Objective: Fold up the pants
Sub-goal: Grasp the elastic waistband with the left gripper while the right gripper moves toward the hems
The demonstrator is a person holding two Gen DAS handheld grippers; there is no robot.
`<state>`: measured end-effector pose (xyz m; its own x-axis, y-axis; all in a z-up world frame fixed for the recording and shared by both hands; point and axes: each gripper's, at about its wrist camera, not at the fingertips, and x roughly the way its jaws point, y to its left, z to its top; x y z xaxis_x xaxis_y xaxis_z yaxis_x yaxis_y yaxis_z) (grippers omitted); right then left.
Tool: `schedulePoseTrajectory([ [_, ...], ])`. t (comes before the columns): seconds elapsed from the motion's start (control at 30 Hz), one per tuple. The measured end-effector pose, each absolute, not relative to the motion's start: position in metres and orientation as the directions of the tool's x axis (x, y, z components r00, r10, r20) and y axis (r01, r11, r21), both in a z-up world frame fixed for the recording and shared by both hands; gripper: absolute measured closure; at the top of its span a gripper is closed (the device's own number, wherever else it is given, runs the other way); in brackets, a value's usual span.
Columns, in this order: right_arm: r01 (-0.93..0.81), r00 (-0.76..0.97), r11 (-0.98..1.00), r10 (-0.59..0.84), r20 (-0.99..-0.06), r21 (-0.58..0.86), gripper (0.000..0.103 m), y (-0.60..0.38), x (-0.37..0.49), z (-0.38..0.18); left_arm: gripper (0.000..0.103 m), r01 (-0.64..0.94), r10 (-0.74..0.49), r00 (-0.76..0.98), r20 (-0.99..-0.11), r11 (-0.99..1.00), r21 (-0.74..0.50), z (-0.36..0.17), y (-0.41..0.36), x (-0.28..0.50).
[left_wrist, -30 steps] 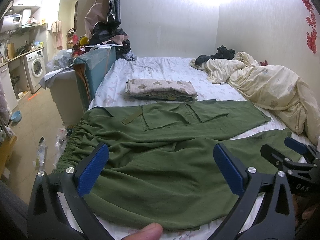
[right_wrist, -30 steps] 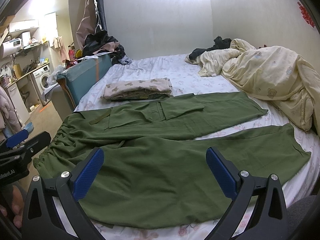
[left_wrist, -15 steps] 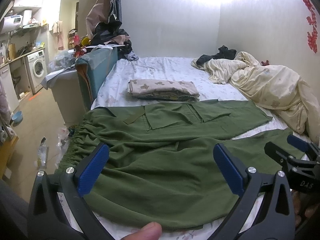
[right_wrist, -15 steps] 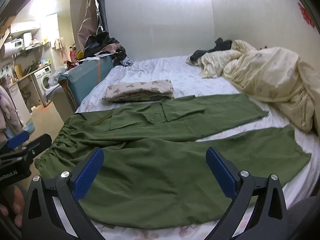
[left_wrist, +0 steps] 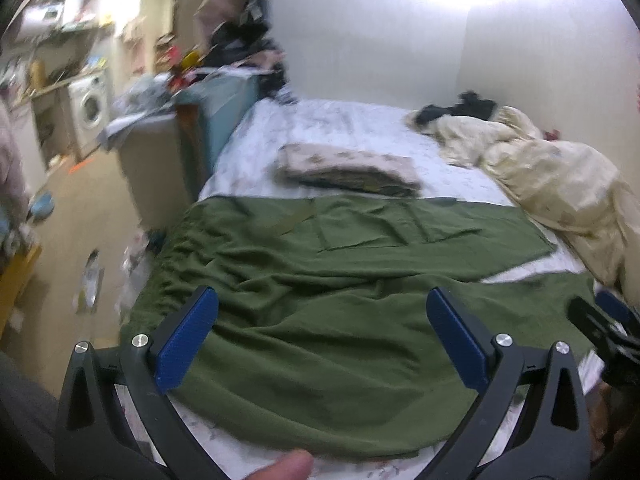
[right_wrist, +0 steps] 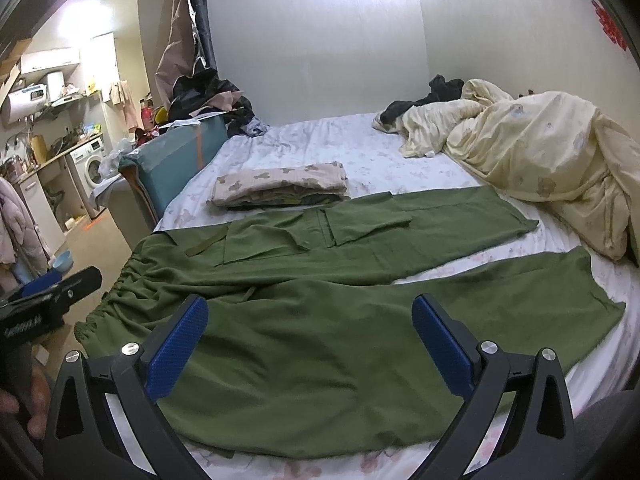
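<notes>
Green pants [left_wrist: 320, 280] lie spread flat across the bed, waistband at the left edge, both legs running to the right; they also show in the right wrist view [right_wrist: 340, 300]. My left gripper [left_wrist: 322, 336] is open and empty, held above the near leg close to the waistband. My right gripper [right_wrist: 310, 340] is open and empty above the near leg's middle. Each gripper shows at the edge of the other's view: the right one [left_wrist: 604, 332] and the left one [right_wrist: 52, 292].
A folded beige patterned stack [right_wrist: 280, 190] lies on the white sheet [right_wrist: 340, 148] behind the pants. A cream duvet [right_wrist: 540, 160] is heaped at the right. A teal box [right_wrist: 180, 160] stands at the bed's left side, with floor clutter and a washing machine [right_wrist: 90, 164] beyond.
Both grippers have shifted slightly over the pants and stay open. The left wrist view has turned blurred from motion. The pants have not moved.
</notes>
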<state>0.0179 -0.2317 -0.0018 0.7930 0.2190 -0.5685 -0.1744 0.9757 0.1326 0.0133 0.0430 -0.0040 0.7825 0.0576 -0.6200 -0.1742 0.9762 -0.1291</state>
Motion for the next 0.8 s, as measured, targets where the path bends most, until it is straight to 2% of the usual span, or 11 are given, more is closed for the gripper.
schedulePoseTrajectory([
  [0.17,-0.173,0.795,0.975,0.223,-0.563,0.143,0.000,-0.237,0.016,0.001,0.000,-0.324,0.123,0.735,-0.667,0.928,-0.186,-0.012,0.094,0.024],
  [0.33,-0.150,0.784,0.965,0.248,-0.570,0.213,0.000,-0.248,0.020,0.002,0.000,-0.494,0.168,0.667,-0.726,0.829,-0.262,-0.031,0.148,0.026],
  [0.5,-0.122,0.756,0.937,0.302,-0.581,0.327,0.000,-0.265,0.027,0.000,0.002,-0.676,0.193,0.590,-0.784,0.650,-0.348,-0.062,0.200,0.011],
  [0.6,-0.101,0.740,0.919,0.326,-0.588,0.382,0.000,-0.273,0.033,-0.003,0.003,-0.716,0.172,0.574,-0.801,0.579,-0.390,-0.079,0.214,0.005],
  [0.7,-0.077,0.723,0.897,0.351,-0.596,0.434,0.000,-0.280,0.038,-0.008,0.004,-0.719,0.165,0.559,-0.812,0.584,-0.377,-0.091,0.214,0.012],
  [0.8,-0.059,0.711,0.881,0.367,-0.600,0.469,0.000,-0.286,0.042,-0.012,0.011,-0.751,0.174,0.522,-0.835,0.558,-0.354,-0.109,0.218,0.023],
])
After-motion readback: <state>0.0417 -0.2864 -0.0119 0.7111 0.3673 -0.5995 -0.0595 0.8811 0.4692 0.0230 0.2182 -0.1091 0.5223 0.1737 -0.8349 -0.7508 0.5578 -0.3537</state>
